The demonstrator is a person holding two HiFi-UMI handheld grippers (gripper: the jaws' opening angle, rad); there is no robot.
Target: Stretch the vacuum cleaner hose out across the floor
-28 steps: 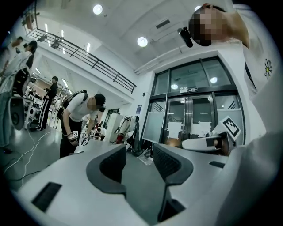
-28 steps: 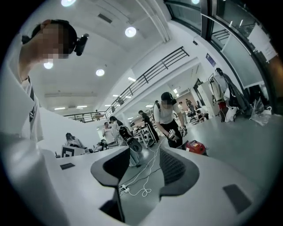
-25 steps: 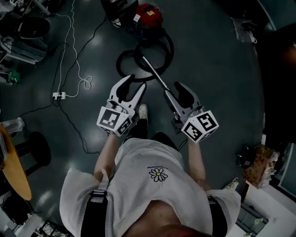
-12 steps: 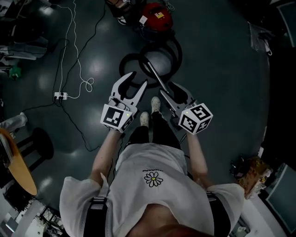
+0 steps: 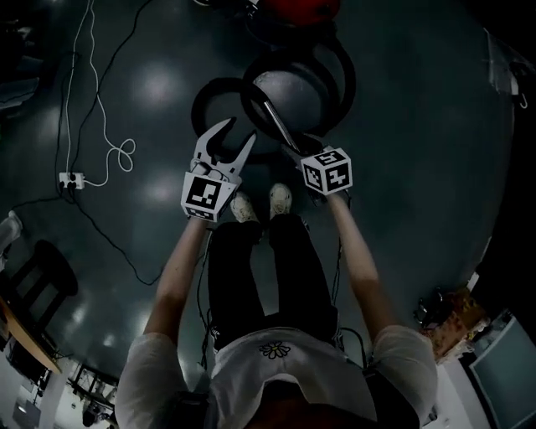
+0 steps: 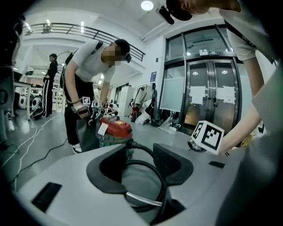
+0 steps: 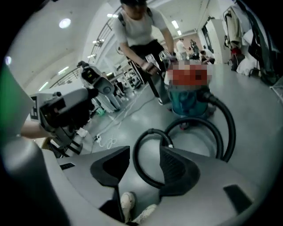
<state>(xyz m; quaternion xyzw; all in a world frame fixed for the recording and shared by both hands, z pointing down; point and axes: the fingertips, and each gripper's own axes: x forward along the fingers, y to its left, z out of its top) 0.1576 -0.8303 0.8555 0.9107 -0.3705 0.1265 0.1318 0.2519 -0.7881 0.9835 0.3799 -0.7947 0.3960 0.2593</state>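
Hose (image 7: pixel 135 154) is lying coiled in overlapping loops on the floor (image 5: pixel 419 167), upper centre of the head view, just below the red canister (image 5: pixel 297 8) at the top edge.

Left claw (image 5: pixel 236 139) and right claw (image 7: pixel 142 165) are both standing part open, gripping nothing. The hose is showing through the gaps, untouched.

Judgement: best taken near the wand (image 5: pixel 275 124), clamped square, then drawn slowly away from the canister so loops unwind without kinking.
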